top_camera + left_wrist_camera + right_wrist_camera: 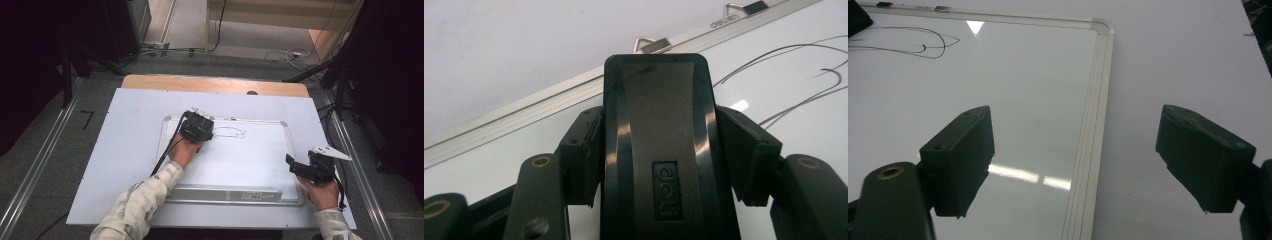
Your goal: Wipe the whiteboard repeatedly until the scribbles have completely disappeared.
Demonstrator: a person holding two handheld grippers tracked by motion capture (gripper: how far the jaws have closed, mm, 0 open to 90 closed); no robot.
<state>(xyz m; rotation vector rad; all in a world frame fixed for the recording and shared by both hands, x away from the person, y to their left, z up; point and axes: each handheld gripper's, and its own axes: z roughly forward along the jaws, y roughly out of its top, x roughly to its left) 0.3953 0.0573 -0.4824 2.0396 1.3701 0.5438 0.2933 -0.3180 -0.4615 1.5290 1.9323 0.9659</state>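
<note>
A whiteboard [250, 165] with a silver frame lies flat on the table, with a thin black scribble [231, 133] near its top edge. My left gripper [196, 127] sits over the board's upper left part, shut on a black whiteboard eraser [659, 145] that stands between its pads. The scribble [794, 75] runs just to the right of the eraser. My right gripper [300, 167] hovers at the board's right edge [1093, 130], open, nothing between its fingers.
The board rests on a pale sheet [130, 150] that covers a wooden table [215, 84]. A pen tray [225, 192] runs along the board's near edge. Cables [290, 55] lie on the floor beyond the table, and metal rails [40, 165] flank it.
</note>
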